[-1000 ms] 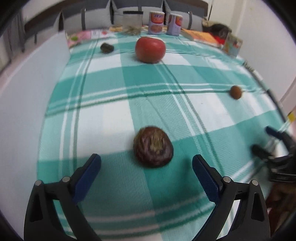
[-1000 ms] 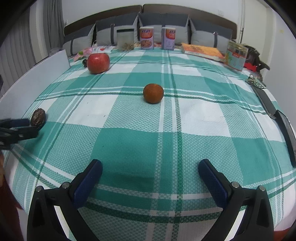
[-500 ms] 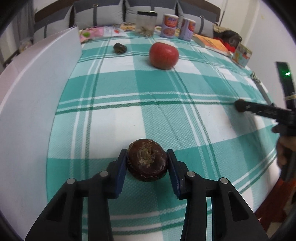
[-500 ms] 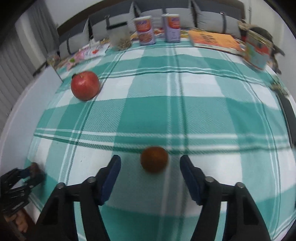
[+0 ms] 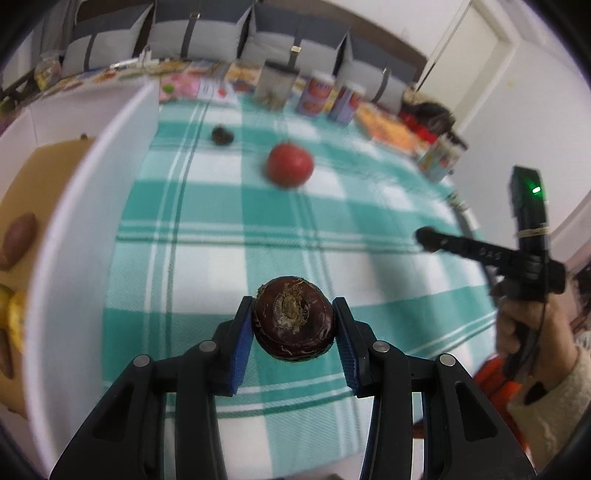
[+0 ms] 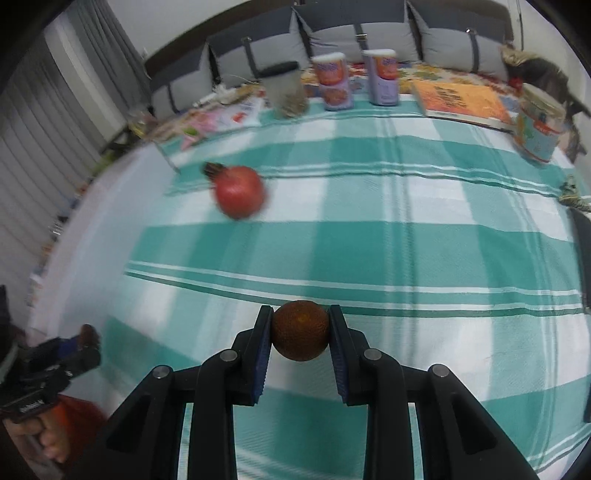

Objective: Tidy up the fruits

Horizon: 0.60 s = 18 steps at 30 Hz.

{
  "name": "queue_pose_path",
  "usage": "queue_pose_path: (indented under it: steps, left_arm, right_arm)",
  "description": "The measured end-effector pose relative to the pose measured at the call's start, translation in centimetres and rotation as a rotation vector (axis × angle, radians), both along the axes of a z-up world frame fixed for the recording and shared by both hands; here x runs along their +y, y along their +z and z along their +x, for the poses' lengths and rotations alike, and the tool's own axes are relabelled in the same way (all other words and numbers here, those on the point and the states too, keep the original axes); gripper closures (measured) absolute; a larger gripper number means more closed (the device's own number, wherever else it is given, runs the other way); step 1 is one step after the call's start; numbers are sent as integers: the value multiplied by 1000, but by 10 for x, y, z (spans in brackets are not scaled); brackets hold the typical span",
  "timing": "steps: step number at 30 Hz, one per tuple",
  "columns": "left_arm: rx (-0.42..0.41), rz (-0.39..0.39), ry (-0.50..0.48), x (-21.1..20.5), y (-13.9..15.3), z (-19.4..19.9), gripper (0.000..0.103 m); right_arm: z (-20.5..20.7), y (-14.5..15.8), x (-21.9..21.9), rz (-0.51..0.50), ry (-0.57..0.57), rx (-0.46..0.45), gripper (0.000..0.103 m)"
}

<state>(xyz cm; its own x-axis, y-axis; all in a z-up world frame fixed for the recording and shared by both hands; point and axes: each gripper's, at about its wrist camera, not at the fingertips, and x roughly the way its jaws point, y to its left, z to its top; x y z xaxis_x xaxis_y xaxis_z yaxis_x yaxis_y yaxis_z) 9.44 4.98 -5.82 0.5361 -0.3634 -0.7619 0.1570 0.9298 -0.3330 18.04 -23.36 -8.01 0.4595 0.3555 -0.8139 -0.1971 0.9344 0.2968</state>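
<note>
A table covered by a teal and white checked cloth (image 6: pixel 369 236) is carrying a red round fruit (image 6: pixel 240 192), a small dark fruit (image 5: pixel 222 134) beside it, a clear jar (image 6: pixel 286 90), two purple tins (image 6: pixel 356 81), an orange book (image 6: pixel 460 99) and leaflets (image 6: pixel 218 118) lying along the far edge.

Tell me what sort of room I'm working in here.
Most likely a home living room: a grey cushioned sofa runs behind a table under a teal checked cloth, with books and snack canisters along the far edge.
</note>
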Motion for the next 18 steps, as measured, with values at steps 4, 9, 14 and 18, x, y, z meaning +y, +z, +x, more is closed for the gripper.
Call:
queue_pose_path:
  steps: [4,9,14,18]
  left_arm:
    - [-54,-22,31,33,39,-11,61]
    - [-93,10,122,95,66,-24,61]
    - [-69,65,263,169,61,-34,61]
    - [-5,79,358,220,42,-40,61]
  right_arm:
    - [-3,26,28,103,56,9,74]
    - [-9,51,83,209,156,32,74]
    - [-19,68,147,257,282,45,74]
    - [-30,79,211,310,397,79,74]
